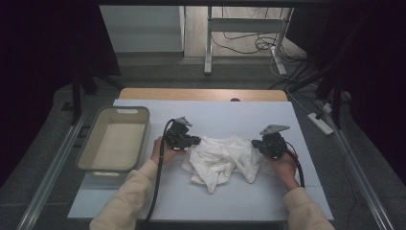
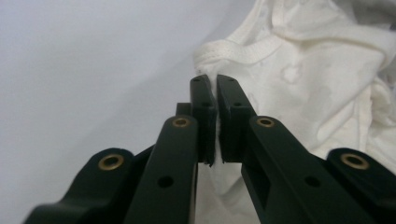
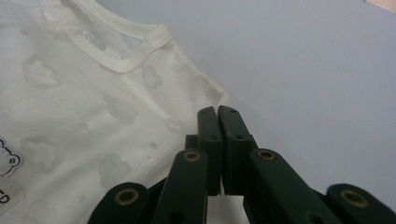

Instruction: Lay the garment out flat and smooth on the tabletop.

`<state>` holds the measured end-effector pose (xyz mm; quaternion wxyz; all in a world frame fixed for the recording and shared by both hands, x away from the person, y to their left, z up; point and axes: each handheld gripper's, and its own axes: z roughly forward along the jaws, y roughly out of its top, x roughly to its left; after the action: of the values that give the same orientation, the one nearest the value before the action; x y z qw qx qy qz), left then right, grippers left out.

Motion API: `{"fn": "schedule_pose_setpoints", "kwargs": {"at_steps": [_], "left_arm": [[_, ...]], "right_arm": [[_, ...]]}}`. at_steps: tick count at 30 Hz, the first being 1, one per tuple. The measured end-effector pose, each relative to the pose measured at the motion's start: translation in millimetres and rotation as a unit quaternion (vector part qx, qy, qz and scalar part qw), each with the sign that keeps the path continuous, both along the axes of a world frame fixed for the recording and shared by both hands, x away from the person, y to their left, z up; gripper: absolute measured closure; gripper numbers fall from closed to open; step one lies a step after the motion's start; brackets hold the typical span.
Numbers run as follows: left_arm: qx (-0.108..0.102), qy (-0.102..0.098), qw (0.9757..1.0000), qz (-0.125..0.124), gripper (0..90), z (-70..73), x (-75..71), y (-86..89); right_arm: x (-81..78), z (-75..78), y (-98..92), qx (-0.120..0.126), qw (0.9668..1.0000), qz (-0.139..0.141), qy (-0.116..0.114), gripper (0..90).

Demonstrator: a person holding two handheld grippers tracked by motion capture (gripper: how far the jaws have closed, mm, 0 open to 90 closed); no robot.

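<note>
A crumpled white garment (image 1: 221, 160) lies in the middle of the pale table (image 1: 239, 115). My left gripper (image 1: 196, 140) is at its left edge. In the left gripper view the jaws of my left gripper (image 2: 215, 81) are shut, with a fold of the white cloth (image 2: 299, 79) pinched between the pads. My right gripper (image 1: 254, 143) is at the garment's right edge. In the right gripper view my right gripper (image 3: 217, 112) is shut where the hemmed edge of the garment (image 3: 93, 107), printed with faint clouds, runs in between the jaws.
A pale rectangular bin (image 1: 115, 139) stands at the table's left side, close to my left hand. Bare tabletop (image 1: 191, 201) stretches in front of the garment. Beyond the table's far wooden edge (image 1: 201, 94) are a desk frame (image 1: 208, 43) and floor cables.
</note>
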<state>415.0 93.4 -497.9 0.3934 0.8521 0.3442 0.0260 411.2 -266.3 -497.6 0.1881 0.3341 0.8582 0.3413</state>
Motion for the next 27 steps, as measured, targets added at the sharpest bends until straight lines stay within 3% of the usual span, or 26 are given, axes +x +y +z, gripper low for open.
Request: {"fn": "schedule_pose_setpoints", "kwargs": {"at_steps": [17, 27], "left_arm": [[-0.012, -0.026, 0.9996, 0.003, 85.8, 11.6, 4.7, 2.8], [-0.014, -0.030, 0.9994, 0.008, 86.1, 17.6, 13.3, 1.8]], "right_arm": [[-0.9, 10.8, -6.6, 0.014, 0.9993, -0.014, -0.031, 88.2], [3.9, 20.5, -5.7, 0.013, 0.9987, -0.019, -0.045, 88.3]]}}
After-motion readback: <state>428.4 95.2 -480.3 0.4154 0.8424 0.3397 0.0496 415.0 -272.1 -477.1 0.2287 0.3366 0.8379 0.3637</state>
